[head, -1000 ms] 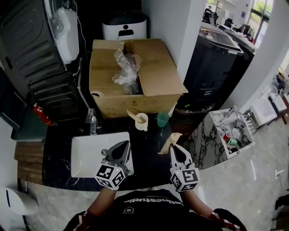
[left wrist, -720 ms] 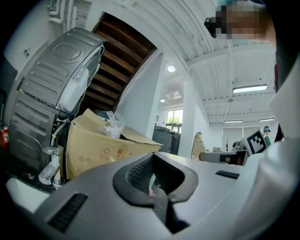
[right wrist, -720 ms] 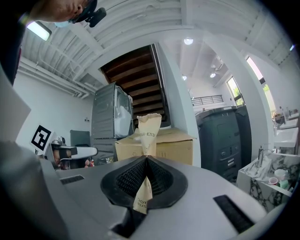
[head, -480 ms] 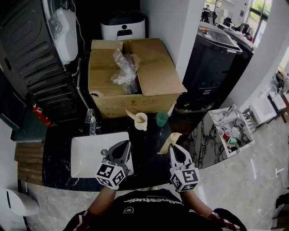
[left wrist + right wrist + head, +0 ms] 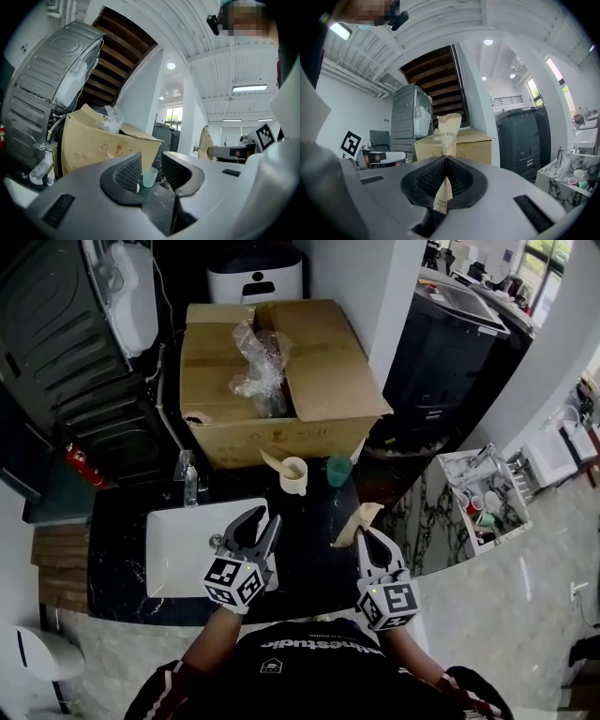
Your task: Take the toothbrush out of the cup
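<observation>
Black counter [image 5: 309, 549], head view: beige cup [image 5: 293, 474] stands before cardboard box [image 5: 328, 381], a pale piece leaning out; left gripper [image 5: 263, 517] at sink [image 5: 178, 549] edge | left gripper view: jaws just opened wide, nothing between; green cup [image 5: 149, 177] beyond | right gripper view: right gripper [image 5: 446, 161] clamped on paper toothbrush packet [image 5: 449, 129]

The worktop [image 5: 309, 549] is seen steeply from overhead in the head view; each gripper view is aimed level along its own jaws, low over it. The cardboard box [image 5: 328, 381] is shared by all three
</observation>
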